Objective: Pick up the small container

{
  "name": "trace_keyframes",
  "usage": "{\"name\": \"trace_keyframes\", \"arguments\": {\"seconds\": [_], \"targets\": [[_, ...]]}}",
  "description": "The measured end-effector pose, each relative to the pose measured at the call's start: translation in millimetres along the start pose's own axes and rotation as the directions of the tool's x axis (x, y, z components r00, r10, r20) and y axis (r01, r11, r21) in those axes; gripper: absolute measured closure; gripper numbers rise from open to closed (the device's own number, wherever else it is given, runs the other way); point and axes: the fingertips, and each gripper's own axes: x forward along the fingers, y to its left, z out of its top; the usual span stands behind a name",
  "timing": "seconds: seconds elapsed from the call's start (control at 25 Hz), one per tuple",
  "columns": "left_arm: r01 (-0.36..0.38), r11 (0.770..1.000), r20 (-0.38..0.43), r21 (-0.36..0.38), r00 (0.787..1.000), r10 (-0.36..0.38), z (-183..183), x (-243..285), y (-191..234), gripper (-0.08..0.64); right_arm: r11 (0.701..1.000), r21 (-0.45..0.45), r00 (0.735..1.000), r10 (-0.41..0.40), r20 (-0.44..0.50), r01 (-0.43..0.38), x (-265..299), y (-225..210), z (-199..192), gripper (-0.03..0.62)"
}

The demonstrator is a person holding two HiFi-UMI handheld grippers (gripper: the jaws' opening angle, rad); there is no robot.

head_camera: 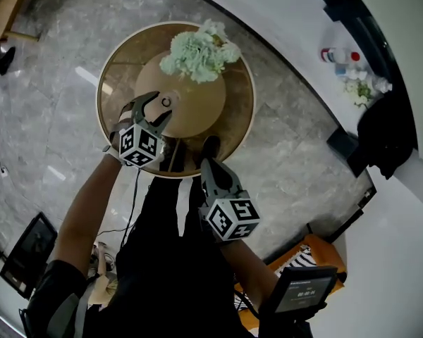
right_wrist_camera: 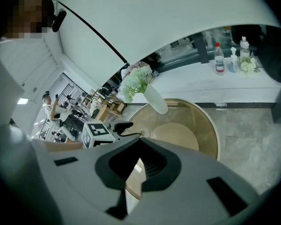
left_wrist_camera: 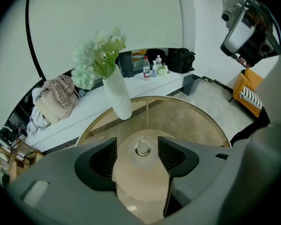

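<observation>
A small clear round container [head_camera: 166, 102] [left_wrist_camera: 142, 149] stands on the tan inner disc of a round glass-topped table [head_camera: 247, 118] [left_wrist_camera: 201, 121]. My left gripper [head_camera: 161, 107] [left_wrist_camera: 137, 142] is open, one jaw on each side of the container, with a gap between each pad and it. Close to the table's near edge, my right gripper [head_camera: 210, 146] [right_wrist_camera: 141, 142] has its jaws closed together with nothing between them. In the right gripper view the container is hidden.
A white vase of pale green flowers [head_camera: 201, 51] [left_wrist_camera: 117, 93] [right_wrist_camera: 154, 97] stands at the far side of the table. Bottles [left_wrist_camera: 146, 67] [right_wrist_camera: 218, 57] sit on a white ledge beyond. An orange chair [head_camera: 303, 255] is to my right, on the grey marble floor.
</observation>
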Motion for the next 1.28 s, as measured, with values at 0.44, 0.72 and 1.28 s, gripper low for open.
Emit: {"name": "trace_keyframes", "arguments": {"seconds": [0.44, 0.72, 1.28], "targets": [[0.106, 0.987, -0.115, -0.121, 0.986, -0.12, -35, 51, -10, 0.23, 0.999, 0.033, 0.999, -0.013, -0.042, 0.015, 11, -25, -17, 0.586], [0.113, 0.985, -0.127, -0.129, 0.983, -0.129, -41, 64, -14, 0.23, 0.998, 0.056, 0.997, -0.015, -0.069, 0.019, 17, -31, -28, 0.586], [0.09, 0.985, -0.092, -0.147, 0.99, -0.105, -45, 98, -17, 0.23, 0.993, 0.105, 0.996, -0.039, -0.085, 0.047, 26, -50, -43, 0.586]]}}
